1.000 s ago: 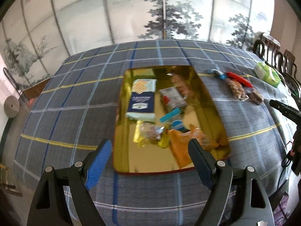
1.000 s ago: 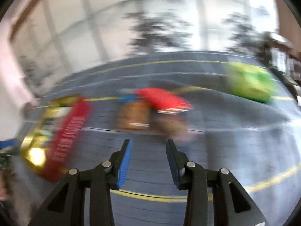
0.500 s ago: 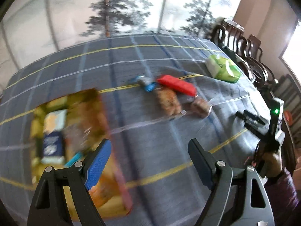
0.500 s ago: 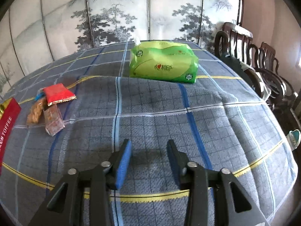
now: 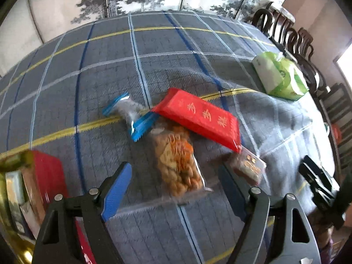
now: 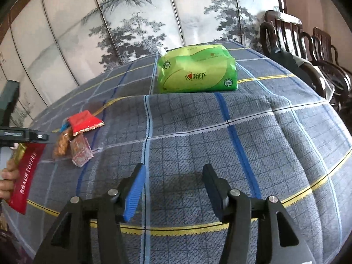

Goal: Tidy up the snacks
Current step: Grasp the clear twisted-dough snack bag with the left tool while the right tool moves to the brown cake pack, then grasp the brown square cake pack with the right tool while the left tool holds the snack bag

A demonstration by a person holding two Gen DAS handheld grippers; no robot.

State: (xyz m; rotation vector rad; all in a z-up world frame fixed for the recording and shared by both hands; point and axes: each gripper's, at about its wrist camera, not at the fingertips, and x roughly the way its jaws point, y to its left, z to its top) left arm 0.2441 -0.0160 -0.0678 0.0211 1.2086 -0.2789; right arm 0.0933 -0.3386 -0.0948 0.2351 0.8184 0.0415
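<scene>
Snack bag of nuts point(image 5: 178, 165) lying lengthwise toward left gripper point(image 5: 176, 189), fingers wide, right gripper point(image 6: 173, 189) parted, both empty

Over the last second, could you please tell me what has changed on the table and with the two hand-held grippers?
The left hand-held gripper swung away from the gold tin to the loose snacks, and now hangs open over the clear bag of fried snacks. The right hand-held gripper has just been opening, with nothing between its pads. The red packet, the blue-ended wrapper and the green tissue pack lie where they were.
</scene>
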